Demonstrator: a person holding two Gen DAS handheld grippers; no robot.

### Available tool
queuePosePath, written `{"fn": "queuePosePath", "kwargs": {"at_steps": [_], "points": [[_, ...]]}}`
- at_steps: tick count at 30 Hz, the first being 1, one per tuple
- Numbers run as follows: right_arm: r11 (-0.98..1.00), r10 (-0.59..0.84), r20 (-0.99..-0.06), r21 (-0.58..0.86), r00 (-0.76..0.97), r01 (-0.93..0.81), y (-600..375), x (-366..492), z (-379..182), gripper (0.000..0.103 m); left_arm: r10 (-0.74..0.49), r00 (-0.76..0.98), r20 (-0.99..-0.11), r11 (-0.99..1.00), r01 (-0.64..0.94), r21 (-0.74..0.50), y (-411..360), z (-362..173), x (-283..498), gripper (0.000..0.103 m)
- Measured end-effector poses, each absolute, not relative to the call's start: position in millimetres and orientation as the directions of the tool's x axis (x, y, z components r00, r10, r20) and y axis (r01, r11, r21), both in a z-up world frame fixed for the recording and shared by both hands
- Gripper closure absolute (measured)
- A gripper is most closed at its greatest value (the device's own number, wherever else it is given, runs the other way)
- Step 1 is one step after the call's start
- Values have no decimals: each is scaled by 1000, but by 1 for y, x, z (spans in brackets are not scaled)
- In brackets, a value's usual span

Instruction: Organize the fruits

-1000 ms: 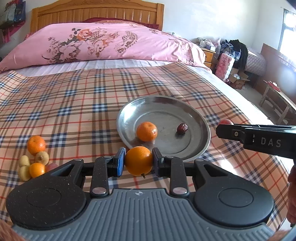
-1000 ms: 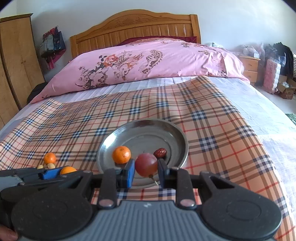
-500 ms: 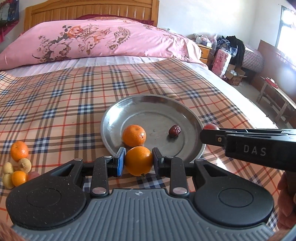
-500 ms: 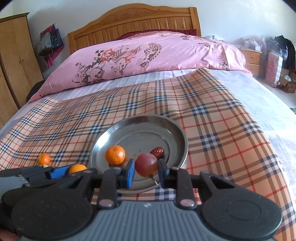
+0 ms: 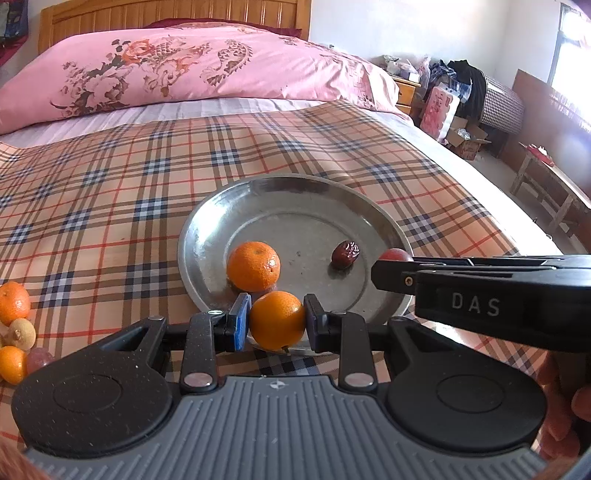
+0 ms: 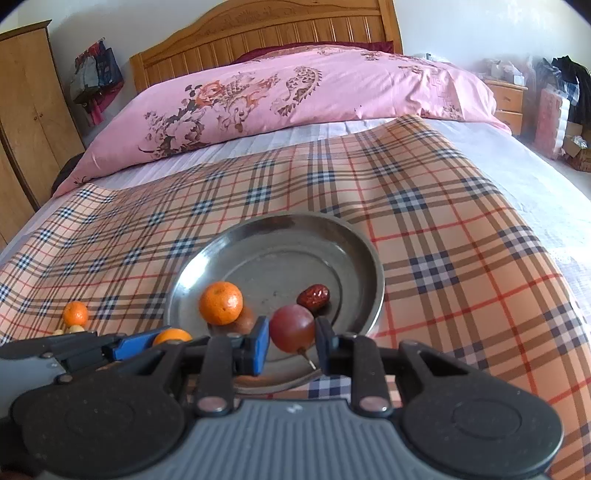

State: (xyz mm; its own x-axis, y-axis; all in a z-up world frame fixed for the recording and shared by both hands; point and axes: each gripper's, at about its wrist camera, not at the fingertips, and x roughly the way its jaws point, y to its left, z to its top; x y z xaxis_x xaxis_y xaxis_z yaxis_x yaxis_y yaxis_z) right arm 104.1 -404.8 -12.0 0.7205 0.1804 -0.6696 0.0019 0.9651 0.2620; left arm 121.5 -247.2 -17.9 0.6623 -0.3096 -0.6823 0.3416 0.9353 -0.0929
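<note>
Pinching a small orange [image 5: 277, 319] between its blue-faced and black pads, the left gripper [image 5: 277, 320] hangs at the near rim of the round metal plate [image 5: 207, 225], which sits on a plaid cloth [image 5: 110, 192] spread over the bed. The right gripper [image 6: 292, 328] clamps a round reddish-purple fruit [image 6: 292, 328], probably a grape or small plum, with a thin stem poking out below it; this fruit sits low over the near part of the plate. In the left wrist view the right gripper reaches in from the right as a black bar marked DAS, its tip over the plate's right side with the red fruit just showing behind it. Two things already lie in the plate: a mandarin [image 5: 253, 271] toward the near left, and a wrinkled dark red date [image 5: 345, 254] to its right, well apart from it. Out on the cloth to the left of the plate a small cluster of loose fruit [image 5: 14, 332] waits: two more mandarins, a pale longan-like ball and something pinkish, though the picture's edge cuts them off. A pink floral quilt [image 6: 295, 96] lies folded across the head of the bed beneath a wooden headboard [image 6: 266, 33].
</note>
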Motion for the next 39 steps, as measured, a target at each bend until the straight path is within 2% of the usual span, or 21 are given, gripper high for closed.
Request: {"fn": "queuePosePath", "kwargs": {"at_steps": [18, 22, 26, 32, 39], "points": [[959, 187, -690, 282, 699, 22, -405, 119, -30, 78, -369, 616, -697, 912, 386, -142, -253, -35, 133, 69], [959, 177, -683, 281, 708, 32, -405, 115, -26, 76, -366, 623, -691, 913, 382, -140, -251, -32, 130, 58], [962, 162, -673, 271, 722, 37, -405, 107, -18, 69, -358, 638, -682, 917, 377, -129, -246, -24, 123, 44], [963, 152, -663, 267, 733, 42, -402, 94, -7, 63, -320, 671, -668, 934, 341, -104, -230, -9, 111, 29], [964, 164, -654, 264, 738, 20, -386, 81, 5, 56, -276, 699, -659, 949, 307, -71, -208, 4, 95, 23]]}}
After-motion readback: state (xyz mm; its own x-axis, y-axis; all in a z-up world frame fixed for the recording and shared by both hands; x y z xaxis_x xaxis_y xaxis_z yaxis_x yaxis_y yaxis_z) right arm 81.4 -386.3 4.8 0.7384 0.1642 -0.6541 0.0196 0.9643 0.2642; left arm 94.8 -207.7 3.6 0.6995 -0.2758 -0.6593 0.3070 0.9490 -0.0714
